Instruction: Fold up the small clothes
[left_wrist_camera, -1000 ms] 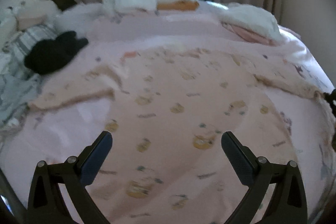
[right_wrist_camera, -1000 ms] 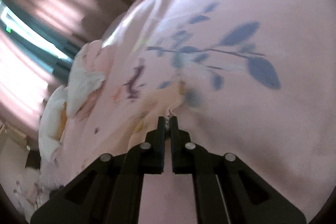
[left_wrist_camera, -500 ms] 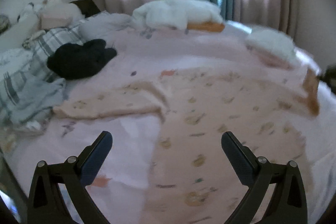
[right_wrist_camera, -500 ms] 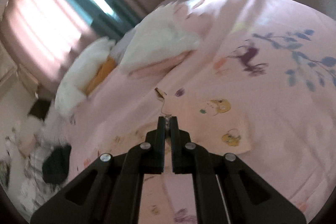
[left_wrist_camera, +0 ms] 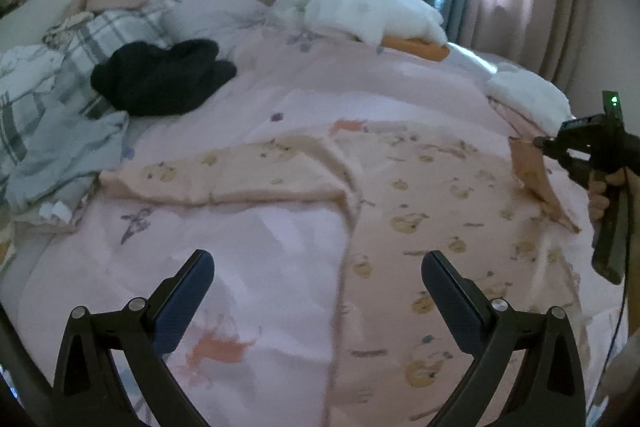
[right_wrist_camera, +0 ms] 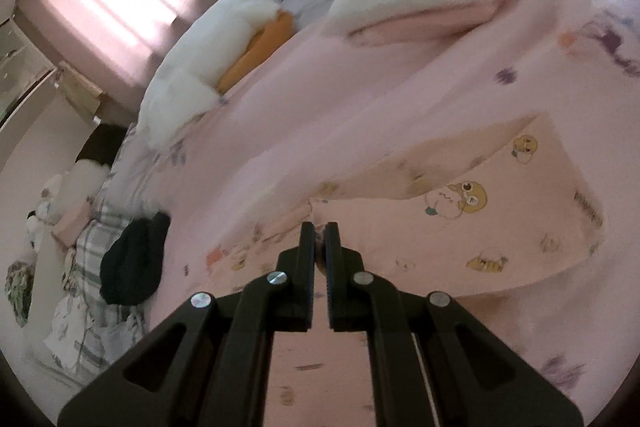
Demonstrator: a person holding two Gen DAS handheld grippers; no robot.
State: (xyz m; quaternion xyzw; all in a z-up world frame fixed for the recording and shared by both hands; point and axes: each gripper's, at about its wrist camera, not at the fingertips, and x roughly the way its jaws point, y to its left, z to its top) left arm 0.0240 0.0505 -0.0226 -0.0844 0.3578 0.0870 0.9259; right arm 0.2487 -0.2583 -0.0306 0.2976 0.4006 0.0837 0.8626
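Observation:
A small pale-pink top with yellow cartoon prints (left_wrist_camera: 432, 203) lies spread on the pink bedsheet (left_wrist_camera: 248, 243); its left sleeve (left_wrist_camera: 208, 179) stretches out to the left. My right gripper (right_wrist_camera: 319, 231) is shut on the top's right sleeve end and holds it lifted and folded over the body (right_wrist_camera: 480, 203); the same gripper shows in the left wrist view (left_wrist_camera: 538, 143) at the far right. My left gripper (left_wrist_camera: 318, 275) is open and empty, above the sheet beside the top's lower left edge.
A black garment (left_wrist_camera: 160, 79) lies at the back left next to plaid and grey clothes (left_wrist_camera: 52, 99). White and orange pillows (left_wrist_camera: 360, 11) sit by the curtained window. A white pillow (left_wrist_camera: 528, 95) lies at the right edge of the bed.
My right gripper has carried the sleeve end up and inward over the top's body. My left gripper has drawn back and to the left, still open.

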